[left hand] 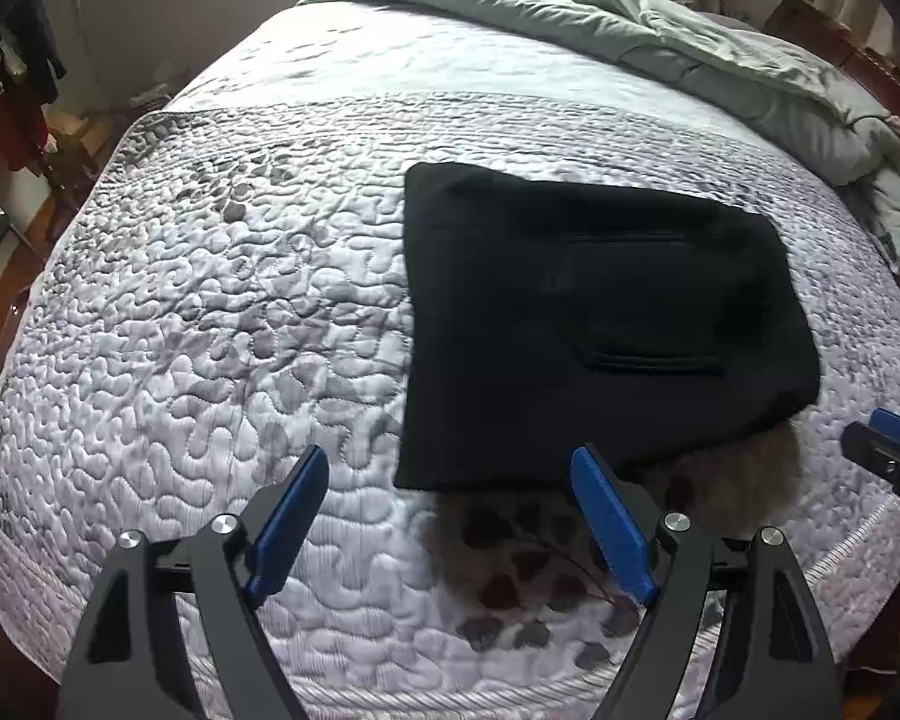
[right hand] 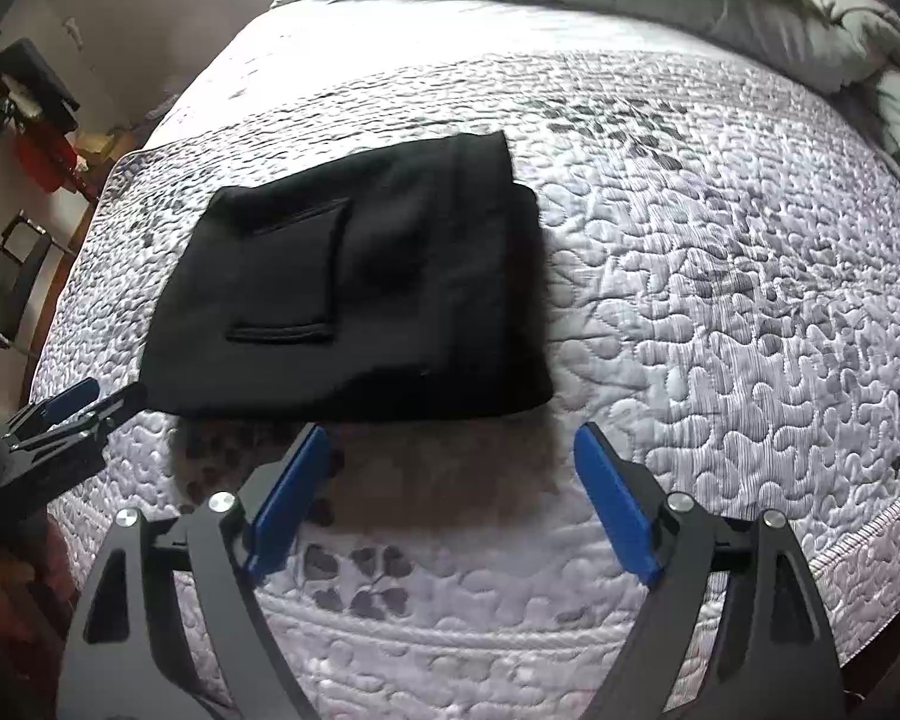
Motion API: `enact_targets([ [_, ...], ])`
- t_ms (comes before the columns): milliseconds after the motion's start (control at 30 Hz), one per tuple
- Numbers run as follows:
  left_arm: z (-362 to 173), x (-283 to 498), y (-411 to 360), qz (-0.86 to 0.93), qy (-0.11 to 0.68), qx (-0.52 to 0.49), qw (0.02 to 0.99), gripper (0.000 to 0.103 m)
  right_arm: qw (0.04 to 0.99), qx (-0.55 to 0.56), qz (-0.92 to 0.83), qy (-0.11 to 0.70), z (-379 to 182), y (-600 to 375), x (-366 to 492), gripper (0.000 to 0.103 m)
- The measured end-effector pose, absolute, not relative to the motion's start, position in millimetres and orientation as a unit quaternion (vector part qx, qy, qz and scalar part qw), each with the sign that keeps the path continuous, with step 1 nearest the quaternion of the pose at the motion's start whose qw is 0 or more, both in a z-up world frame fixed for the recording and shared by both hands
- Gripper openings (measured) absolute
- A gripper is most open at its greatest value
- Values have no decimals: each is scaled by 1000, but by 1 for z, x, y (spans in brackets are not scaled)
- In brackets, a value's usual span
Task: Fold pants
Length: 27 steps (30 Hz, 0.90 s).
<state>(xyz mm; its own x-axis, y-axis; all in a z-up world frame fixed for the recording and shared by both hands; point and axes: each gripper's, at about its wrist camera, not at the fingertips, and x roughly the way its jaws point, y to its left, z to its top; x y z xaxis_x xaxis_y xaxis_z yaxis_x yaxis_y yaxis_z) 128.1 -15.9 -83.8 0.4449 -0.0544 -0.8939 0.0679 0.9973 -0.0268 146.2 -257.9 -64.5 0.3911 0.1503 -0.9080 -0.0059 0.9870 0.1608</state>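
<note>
Black pants (left hand: 588,324) lie folded into a compact rectangle on the quilted bedspread (left hand: 210,312), a back pocket facing up. In the left wrist view my left gripper (left hand: 450,462) is open above the quilt just short of the pants' near edge, nothing between its blue pads. The right gripper's tip (left hand: 888,450) shows at the right edge of that view. In the right wrist view the pants (right hand: 360,294) lie ahead and to the left; my right gripper (right hand: 450,444) is open just in front of their near edge, empty. The left gripper (right hand: 72,414) appears at the left.
A pale green duvet (left hand: 660,42) is bunched along the far side of the bed. The bedspread's near edge (right hand: 510,630) runs below the grippers. Furniture and red and dark items (right hand: 36,132) stand on the floor to the left of the bed.
</note>
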Motion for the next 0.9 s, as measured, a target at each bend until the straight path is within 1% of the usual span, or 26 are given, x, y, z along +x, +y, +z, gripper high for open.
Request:
enact_targets([
  [233,-65,115,-18,-51,517,-13,855,83,836,52,46,544,-50,-235,137,87],
  [600,-51,110,-15,-30,501,13,865,84,841,29,18,539,-41,-229,129,89],
  [900,-42,108,-17,-42,493,8,869,84,846,27,25,532,-38,-222,130,90],
])
